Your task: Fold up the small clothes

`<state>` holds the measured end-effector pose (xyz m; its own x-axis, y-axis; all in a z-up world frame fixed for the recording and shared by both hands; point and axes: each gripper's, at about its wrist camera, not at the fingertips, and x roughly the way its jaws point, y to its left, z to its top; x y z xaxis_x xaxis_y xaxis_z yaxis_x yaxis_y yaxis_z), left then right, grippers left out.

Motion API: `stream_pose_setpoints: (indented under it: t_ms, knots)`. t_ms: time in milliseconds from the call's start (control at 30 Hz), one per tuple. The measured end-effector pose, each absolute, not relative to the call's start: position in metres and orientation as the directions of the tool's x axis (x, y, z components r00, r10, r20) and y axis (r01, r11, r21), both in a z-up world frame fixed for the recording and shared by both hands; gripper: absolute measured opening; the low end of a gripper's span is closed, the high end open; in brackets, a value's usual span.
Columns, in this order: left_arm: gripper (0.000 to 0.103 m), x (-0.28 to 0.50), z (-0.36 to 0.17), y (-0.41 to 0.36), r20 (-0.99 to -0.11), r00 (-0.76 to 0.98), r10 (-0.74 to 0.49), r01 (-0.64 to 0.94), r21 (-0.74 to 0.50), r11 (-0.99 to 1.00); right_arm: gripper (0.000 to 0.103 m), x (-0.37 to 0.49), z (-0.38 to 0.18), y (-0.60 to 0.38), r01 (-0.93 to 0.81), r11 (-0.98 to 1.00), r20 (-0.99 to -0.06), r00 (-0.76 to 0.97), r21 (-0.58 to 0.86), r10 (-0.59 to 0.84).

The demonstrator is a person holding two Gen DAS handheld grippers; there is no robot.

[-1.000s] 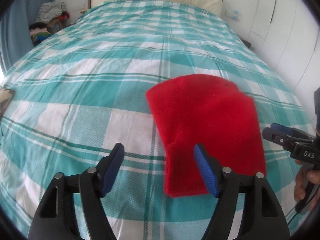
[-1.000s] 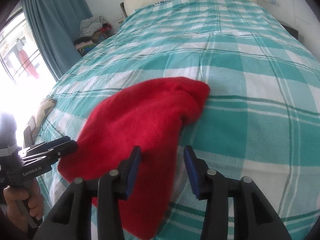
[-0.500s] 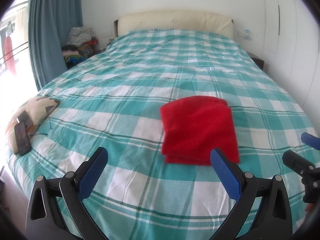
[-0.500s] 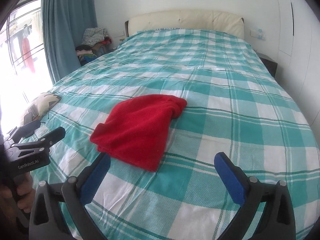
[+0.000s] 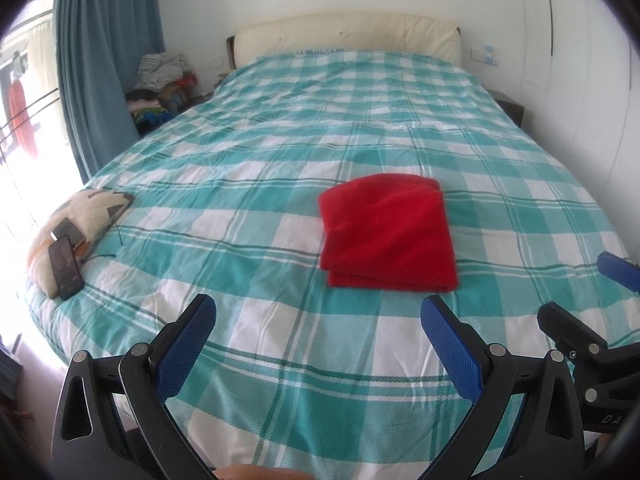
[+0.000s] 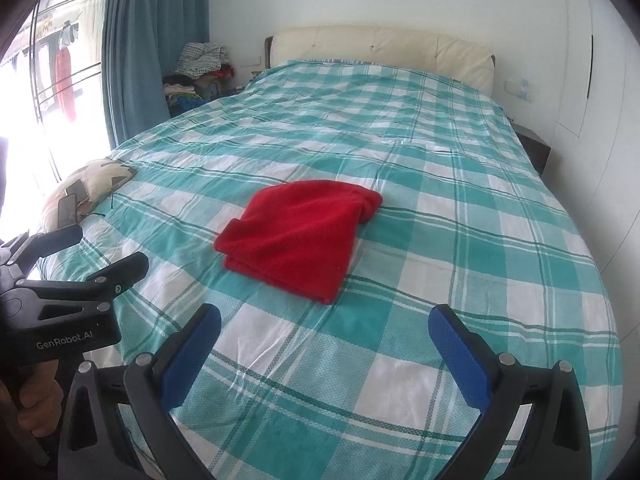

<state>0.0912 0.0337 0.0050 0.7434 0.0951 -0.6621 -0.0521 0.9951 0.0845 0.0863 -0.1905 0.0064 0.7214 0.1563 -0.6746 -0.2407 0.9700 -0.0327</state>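
Status: my left gripper (image 5: 318, 330) stands with its jaws at full spread and nothing between them. My right gripper (image 6: 324, 340) is the same: wide apart, empty.

Location of the work item: the red garment (image 5: 386, 234) lies folded on the checked bedspread (image 5: 280, 152), near the foot half of the bed, well apart from both sets of tongs. It rests as a flat, roughly rectangular stack with layered edges showing on the side nearest me.

Governing relation: from the left gripper the garment lies at about 1 o'clock; from the right gripper, the garment (image 6: 298, 236) lies at about 11 o'clock. It therefore sits between the two tools, neither clearly nearer. Its long axis runs roughly from 6 to 12 o'clock in the left view, tilted toward 1 o'clock in the right view.

View differences: the right view shows a bunched lump at the garment's far corner, less evident in the left view. In my judgement the fold looks complete, apart from that lump.
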Motion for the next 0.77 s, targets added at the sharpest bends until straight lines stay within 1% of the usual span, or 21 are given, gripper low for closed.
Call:
stream_pose_setpoints:
  t_ms: [100,300,767]
  knots:
    - [0.103,0.0924,0.0048,0.0351,-0.663,0.742,0.1,-0.058,0.085,0.995,0.102,0.0858,0.0074,-0.1905,-0.234,0.972,-0.673,0.725,-0.037,0.149]
    - [0.103,0.0896,0.0058,0.0416,-0.652,0.755,0.07,-0.06,0.037,0.997,0.102,0.086,0.0081,-0.1889,-0.237,0.971,-0.672,0.726,-0.044,0.147]
    - [0.103,0.0906,0.0004,0.0347,-0.646,0.754,0.12,-0.074,0.097,0.993,0.102,0.0916,0.0063,-0.1881,-0.235,0.971,-0.678,0.72,-0.037,0.149]
